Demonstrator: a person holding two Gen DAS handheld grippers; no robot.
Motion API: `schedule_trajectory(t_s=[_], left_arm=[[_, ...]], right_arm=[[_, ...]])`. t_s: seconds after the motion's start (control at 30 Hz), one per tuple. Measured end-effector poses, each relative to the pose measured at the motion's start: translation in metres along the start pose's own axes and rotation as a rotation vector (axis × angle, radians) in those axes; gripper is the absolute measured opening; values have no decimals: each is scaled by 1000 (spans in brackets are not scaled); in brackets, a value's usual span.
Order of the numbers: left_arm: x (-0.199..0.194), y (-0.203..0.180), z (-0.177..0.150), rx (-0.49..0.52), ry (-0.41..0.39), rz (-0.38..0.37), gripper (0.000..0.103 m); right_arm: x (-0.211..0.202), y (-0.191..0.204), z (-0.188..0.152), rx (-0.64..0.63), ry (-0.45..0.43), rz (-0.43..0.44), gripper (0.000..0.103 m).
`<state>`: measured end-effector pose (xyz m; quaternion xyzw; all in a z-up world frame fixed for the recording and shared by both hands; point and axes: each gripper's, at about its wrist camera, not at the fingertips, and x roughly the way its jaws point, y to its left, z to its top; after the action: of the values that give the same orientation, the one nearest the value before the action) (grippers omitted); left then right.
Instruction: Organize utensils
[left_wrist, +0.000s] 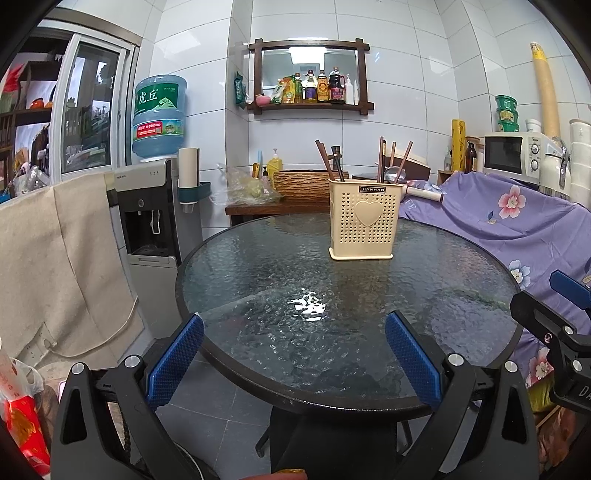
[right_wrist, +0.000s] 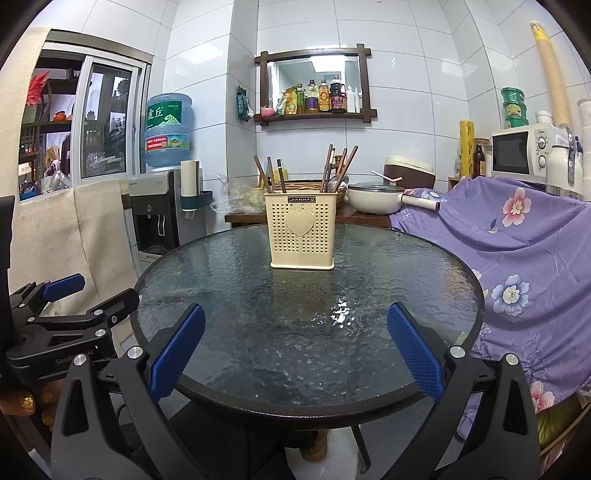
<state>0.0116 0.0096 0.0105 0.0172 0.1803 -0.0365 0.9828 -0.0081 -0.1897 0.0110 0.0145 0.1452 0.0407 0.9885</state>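
Several chopsticks (right_wrist: 275, 173) stand in a cream perforated utensil holder (right_wrist: 302, 230) at the far side of a round glass desk (right_wrist: 295, 332), while left tongs (left_wrist: 294, 356) and right tongs (right_wrist: 295, 354) hover released, empty, at its near edge.

Both wrist cams sit low at the table's (left_wrist: 229, 258) near edge, facing 12 o'clock toward the tiled wall. Left view stands left of the right view: holder (left_wrist: 364, 218) at 1 o'clock there, holder (right_wrist: 302, 229) at 12 in right view. Shared: table, holder, shelf (left_wrist: 310, 105).
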Motion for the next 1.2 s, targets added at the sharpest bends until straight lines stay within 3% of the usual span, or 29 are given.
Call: schedule_trajectory(t_s=[0.63,1.2], left_arm=[[5,1,0,-10,42,-8,97],[3,-1,3,-2,32,-6,97]], right_arm=[[4,1,-1,-6,16,-8,97],[4,-2,2,-8,22,-8,97]])
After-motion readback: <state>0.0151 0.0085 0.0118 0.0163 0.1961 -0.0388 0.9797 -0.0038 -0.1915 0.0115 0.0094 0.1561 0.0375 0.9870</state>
